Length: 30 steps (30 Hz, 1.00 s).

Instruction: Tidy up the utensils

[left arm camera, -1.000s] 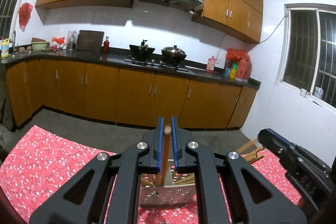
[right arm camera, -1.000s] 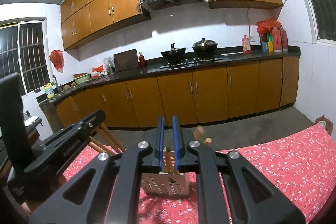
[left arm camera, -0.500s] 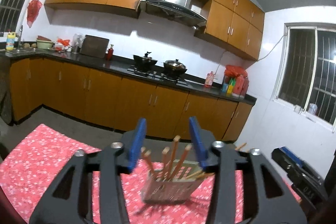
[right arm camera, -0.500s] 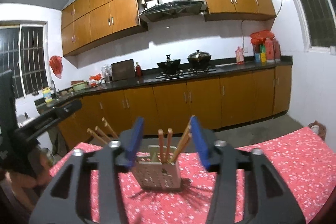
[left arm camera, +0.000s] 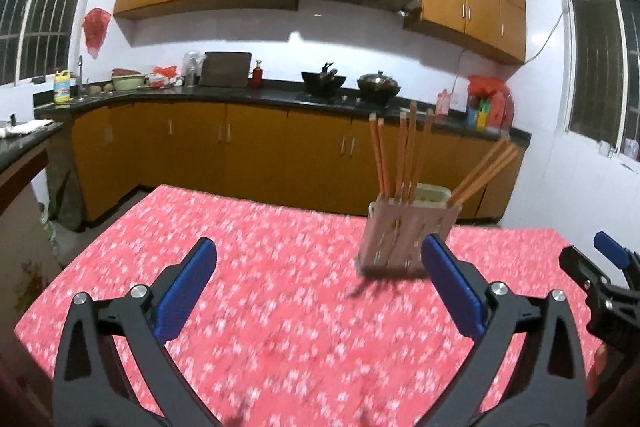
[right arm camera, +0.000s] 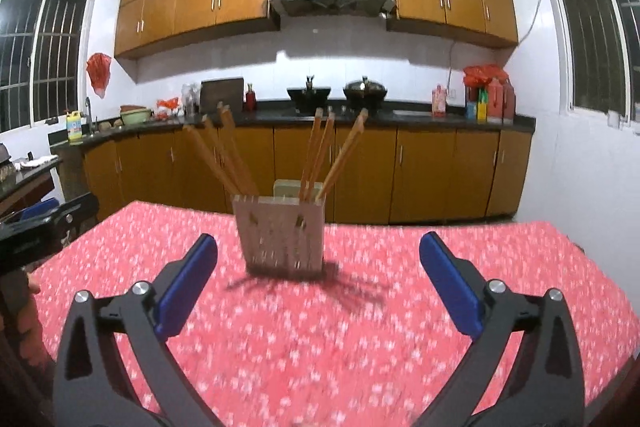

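Note:
A pale perforated utensil holder (left arm camera: 404, 235) (right arm camera: 280, 233) stands upright on the red flowered tablecloth (left arm camera: 260, 267) (right arm camera: 360, 327), with several wooden chopsticks (left arm camera: 406, 151) (right arm camera: 320, 155) leaning out of it. My left gripper (left arm camera: 318, 247) hangs back from the holder, which sits ahead and to the right; its jaws are opening wide with nothing between them. My right gripper (right arm camera: 318, 243) faces the holder from a short way back; its jaws are also opening and hold nothing. Each gripper shows at the edge of the other's view, the right gripper (left arm camera: 608, 267) and the left gripper (right arm camera: 44, 223).
Beyond the table's far edge runs a floor gap, then wooden base cabinets (right arm camera: 420, 175) under a dark counter (left arm camera: 240, 95) with two pots (right arm camera: 364, 93), bottles and a sink. A person's fingers (right arm camera: 24, 327) show at the left edge.
Both grippers went from shut on chopsticks above the holder to wide open. Both have pulled back and down from the holder, leaving the chopsticks standing in it.

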Motion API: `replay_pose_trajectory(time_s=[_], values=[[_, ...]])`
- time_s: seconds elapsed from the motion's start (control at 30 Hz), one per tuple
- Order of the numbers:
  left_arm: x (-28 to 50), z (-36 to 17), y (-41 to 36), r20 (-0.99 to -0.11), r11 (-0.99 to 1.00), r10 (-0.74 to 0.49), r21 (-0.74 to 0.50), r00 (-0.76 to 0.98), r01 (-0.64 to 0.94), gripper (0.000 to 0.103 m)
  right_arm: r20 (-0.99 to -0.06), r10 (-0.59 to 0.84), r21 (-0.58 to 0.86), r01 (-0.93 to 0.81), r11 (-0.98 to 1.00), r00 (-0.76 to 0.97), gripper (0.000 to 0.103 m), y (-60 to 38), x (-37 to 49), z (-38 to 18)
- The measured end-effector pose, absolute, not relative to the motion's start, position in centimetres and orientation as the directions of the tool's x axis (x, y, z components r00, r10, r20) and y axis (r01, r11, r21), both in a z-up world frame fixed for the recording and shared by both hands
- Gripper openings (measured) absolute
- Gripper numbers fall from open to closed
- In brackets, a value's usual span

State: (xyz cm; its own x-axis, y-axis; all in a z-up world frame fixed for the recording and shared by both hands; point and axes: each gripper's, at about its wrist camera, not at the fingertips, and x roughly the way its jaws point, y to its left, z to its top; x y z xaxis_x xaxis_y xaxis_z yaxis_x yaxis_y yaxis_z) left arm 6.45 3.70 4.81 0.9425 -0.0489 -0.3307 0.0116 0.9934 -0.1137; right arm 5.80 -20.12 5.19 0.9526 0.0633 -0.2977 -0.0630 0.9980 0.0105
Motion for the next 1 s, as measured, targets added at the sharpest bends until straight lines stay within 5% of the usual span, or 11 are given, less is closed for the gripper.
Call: replay_pose_trajectory(time_s=[0.33,1.0], values=[[2.2,2.0,2.4,-0.324,0.999,0.030,0.029,0.946,-0.022,0.101,-0.367,0.070,0.004,-0.074,0.997,0.928,0.099,-19.3,2.1,1.3],[1.3,0.3,2.4,-0.360,1.000,0.011,0.015,0.933,-0.006,0.101,-0.404,0.039,0.016,-0.035,0.999,0.914,0.099,-19.8,1.7,0.0]])
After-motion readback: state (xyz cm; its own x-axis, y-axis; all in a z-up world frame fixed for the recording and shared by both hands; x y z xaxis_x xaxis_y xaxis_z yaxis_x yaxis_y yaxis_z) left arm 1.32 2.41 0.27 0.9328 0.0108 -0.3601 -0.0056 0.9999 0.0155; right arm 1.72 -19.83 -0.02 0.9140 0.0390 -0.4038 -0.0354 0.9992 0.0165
